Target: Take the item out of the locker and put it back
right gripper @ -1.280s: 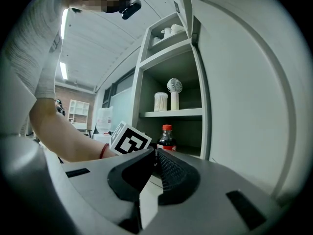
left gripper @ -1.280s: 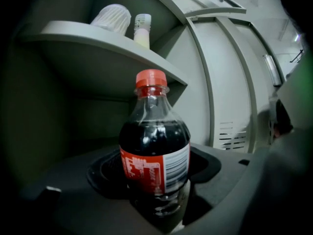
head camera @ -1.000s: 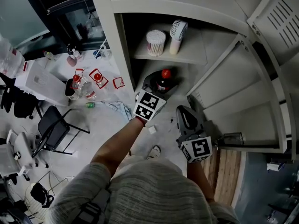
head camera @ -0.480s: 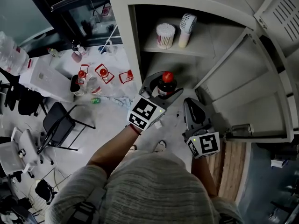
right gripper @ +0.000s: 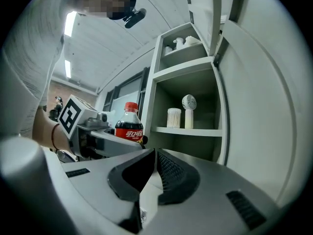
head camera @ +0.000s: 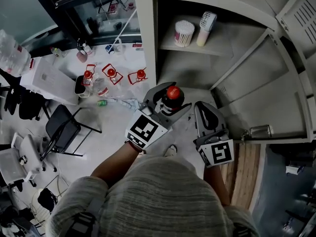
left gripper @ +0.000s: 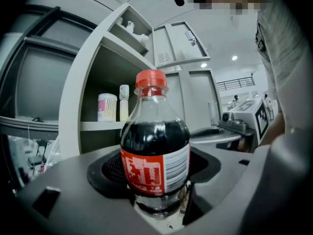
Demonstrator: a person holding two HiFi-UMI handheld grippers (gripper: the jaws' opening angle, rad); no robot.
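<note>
Just outside the open locker (head camera: pixel 145 38), left gripper (head camera: pixel 170 100) clamps the cola bottle (left gripper: pixel 154 146) upright for its return, while right gripper (head camera: pixel 205 107) hangs pressed together, empty.

Ahead of the left gripper (head camera: pixel 167 98), a cotton-swab tub (head camera: pixel 184 32) and a handheld fan (head camera: pixel 206 21) stand side by side; a black chair (head camera: pixel 61 127) is off to its left.

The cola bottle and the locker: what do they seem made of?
The cola bottle looks like clear glossy plastic: dark drink shows through, red cap on top. The locker is probably painted sheet metal: matte pale grey, thin flat walls.
</note>
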